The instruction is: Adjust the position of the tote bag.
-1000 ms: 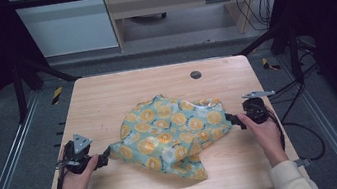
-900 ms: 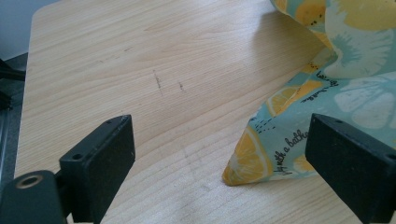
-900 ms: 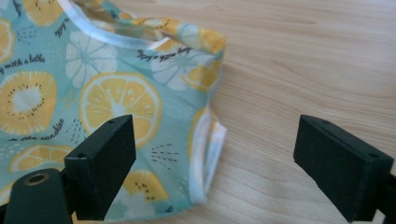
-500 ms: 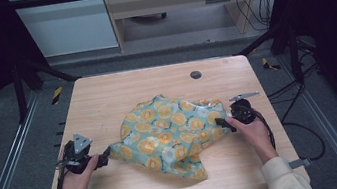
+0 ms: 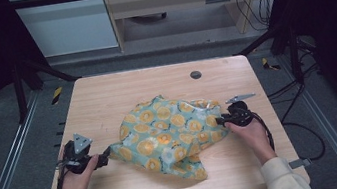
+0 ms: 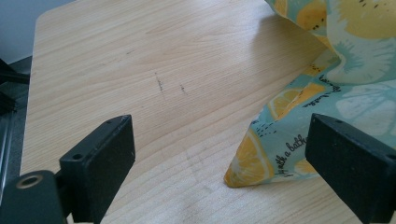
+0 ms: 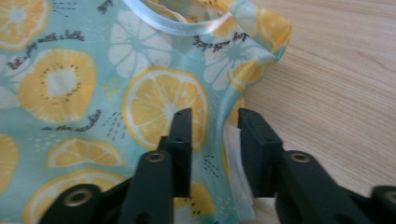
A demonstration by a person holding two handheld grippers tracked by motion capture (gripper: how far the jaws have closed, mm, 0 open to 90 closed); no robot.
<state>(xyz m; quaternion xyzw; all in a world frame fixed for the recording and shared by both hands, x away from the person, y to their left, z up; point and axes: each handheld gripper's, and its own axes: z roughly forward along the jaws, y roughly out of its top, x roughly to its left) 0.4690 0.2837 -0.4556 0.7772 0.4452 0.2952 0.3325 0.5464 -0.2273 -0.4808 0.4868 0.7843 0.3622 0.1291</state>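
- A crumpled lemon-print cloth (image 5: 170,134), teal with yellow citrus slices and small black lettering, lies in a heap on the wooden table (image 5: 106,98), a little towards the person's side of the middle.
- The right gripper (image 5: 223,120) sits at the cloth's right edge, low over the tabletop, held from behind by the person's right hand (image 5: 250,133).
- In the right gripper view the right gripper (image 7: 212,140) has its two black jaws brought in narrow, with a raised fold of the cloth (image 7: 140,93) standing up between them at its hem. The jaws have just been closing; a slim gap remains, and whether the pads already press the fabric on both sides cannot be told.
- A pale, shiny trim (image 7: 177,23) runs along a curved edge of the cloth beyond the jaws.
- The left gripper (image 5: 107,154) rests at the cloth's left edge, held by the left hand (image 5: 76,181), with its grey three-cornered plate (image 5: 81,142) on top.
- In the left gripper view the left gripper (image 6: 224,154) has its jaws spread wide and clasps nothing. A pointed corner of the cloth (image 6: 261,163) lies flat on the table between them, closer to the jaw at the right of that view, apart from the other one.
- A small dark round grommet (image 5: 196,74) sits in the tabletop beyond the cloth, well apart from both grippers.
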